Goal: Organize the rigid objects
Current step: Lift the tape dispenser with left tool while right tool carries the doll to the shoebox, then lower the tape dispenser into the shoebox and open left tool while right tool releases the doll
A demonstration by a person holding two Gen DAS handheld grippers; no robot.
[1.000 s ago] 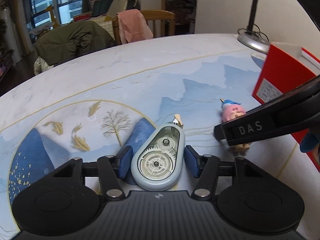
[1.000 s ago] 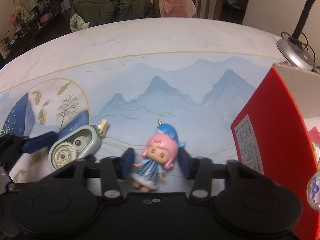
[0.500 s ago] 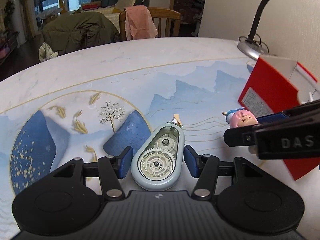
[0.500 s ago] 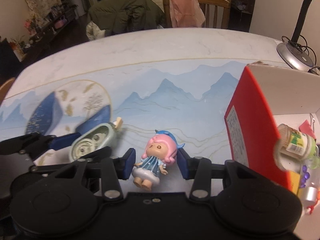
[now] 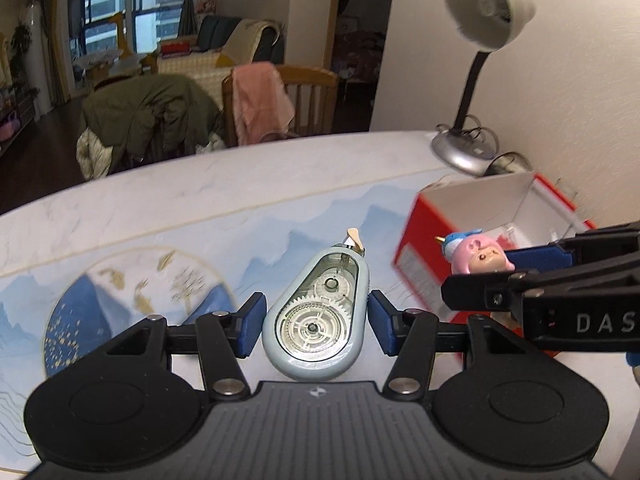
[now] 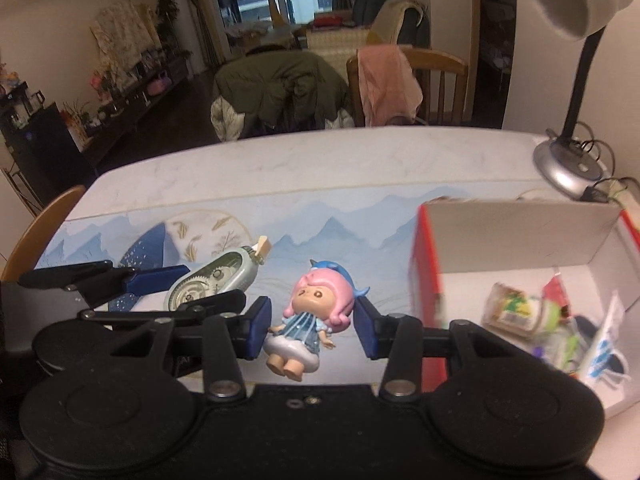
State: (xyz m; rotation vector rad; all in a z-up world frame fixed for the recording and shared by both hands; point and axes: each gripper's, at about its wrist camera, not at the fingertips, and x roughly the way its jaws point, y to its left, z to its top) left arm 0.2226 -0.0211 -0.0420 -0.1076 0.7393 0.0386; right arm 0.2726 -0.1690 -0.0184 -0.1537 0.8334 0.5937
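The red cardboard box (image 6: pixel 428 280), white inside, stands open on the right of the table (image 6: pixel 320 168); it holds a small labelled bottle (image 6: pixel 516 312) and blurred packets. The left tool (image 5: pixel 314 316) clamps a pale teardrop-shaped correction tape dispenser (image 5: pixel 316 320) with clear gear window. The right tool (image 6: pixel 310 326) grips a glossy pink-haired doll figurine (image 6: pixel 316 304), near the box.

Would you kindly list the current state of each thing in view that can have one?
Left gripper: jaws shut on the correction tape dispenser.
Correction tape dispenser: held clear of the table, tip pointing away.
Right gripper: jaws shut on the doll.
Doll: held off the table, face up.
Red box: open on top, already holding several items.
Desk lamp: appears unlit.
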